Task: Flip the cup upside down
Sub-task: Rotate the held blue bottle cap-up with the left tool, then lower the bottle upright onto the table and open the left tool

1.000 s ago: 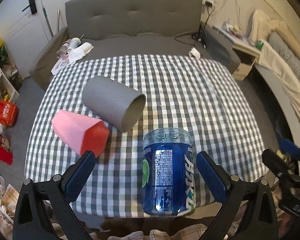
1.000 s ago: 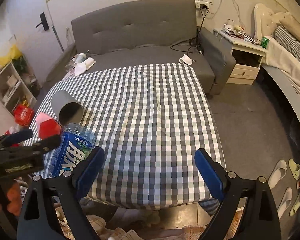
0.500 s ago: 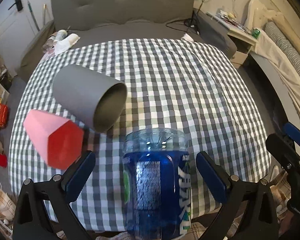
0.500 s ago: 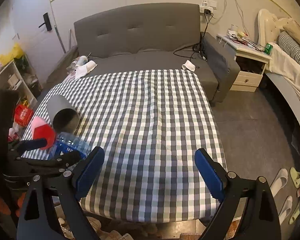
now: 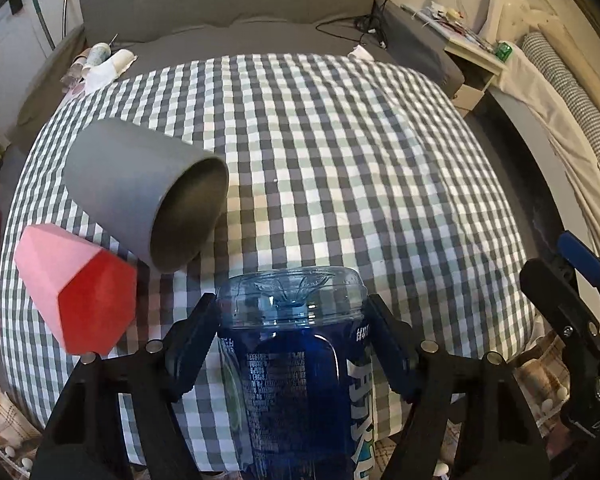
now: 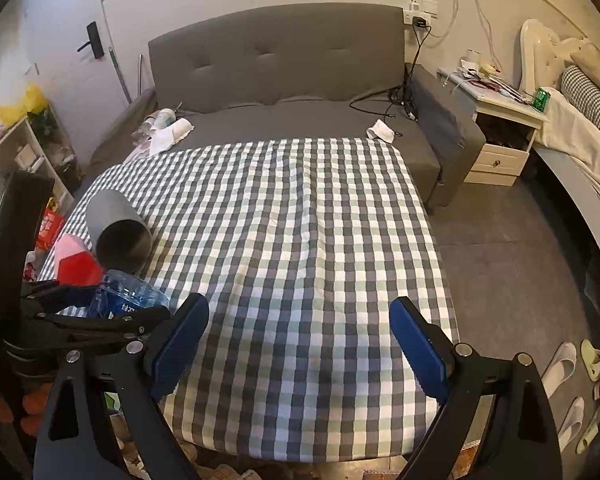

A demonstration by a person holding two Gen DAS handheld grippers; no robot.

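The left gripper (image 5: 292,344) is clamped on the blue bottle (image 5: 300,376), seemingly base-outward, while the right gripper (image 6: 300,344) hangs wide open and empty; beyond, the grey cup (image 5: 144,196) lies on its side on the checked cloth (image 5: 360,168), not yet flipped.
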